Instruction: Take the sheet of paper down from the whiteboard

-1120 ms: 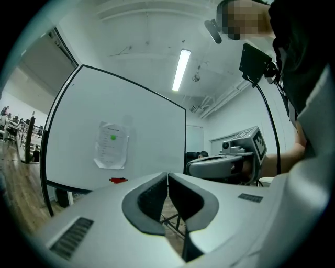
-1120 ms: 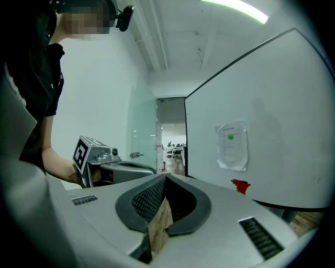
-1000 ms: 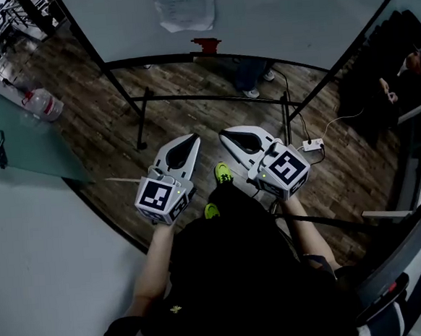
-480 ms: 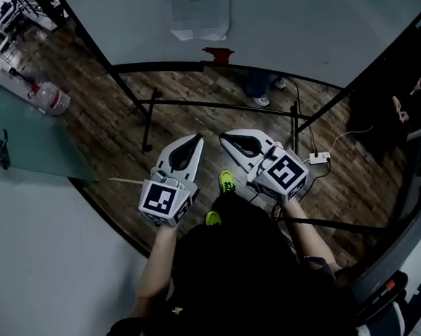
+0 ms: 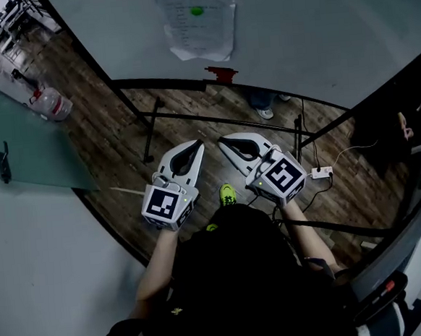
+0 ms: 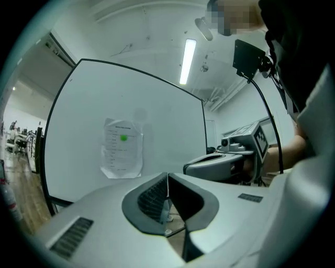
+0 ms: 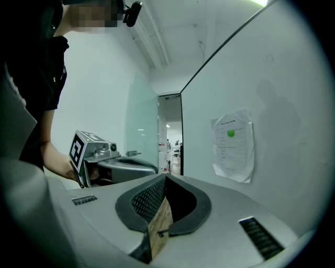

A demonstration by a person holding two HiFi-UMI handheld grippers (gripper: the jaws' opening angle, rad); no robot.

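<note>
A white printed sheet of paper (image 5: 198,23) hangs on the whiteboard (image 5: 316,32), pinned by a green round magnet (image 5: 197,11). Its lower corners curl off the board. My left gripper (image 5: 198,144) and right gripper (image 5: 221,139) are side by side, held level and pointing at the board, short of it and below the sheet. Both are shut with nothing between the jaws. From the left gripper view the paper (image 6: 122,148) lies ahead to the left, above the closed tips (image 6: 167,175). In the right gripper view the paper (image 7: 233,145) is ahead to the right of the tips (image 7: 165,178).
A red object (image 5: 221,73) sits on the whiteboard's bottom ledge. The board's black stand (image 5: 149,121) rests on the wood floor. A water bottle (image 5: 52,105) lies at far left by a glass wall (image 5: 27,149). A white power strip (image 5: 321,171) lies at right.
Both grippers have moved forward toward the whiteboard, still shut. The paper now sits lower and larger in the head view.
</note>
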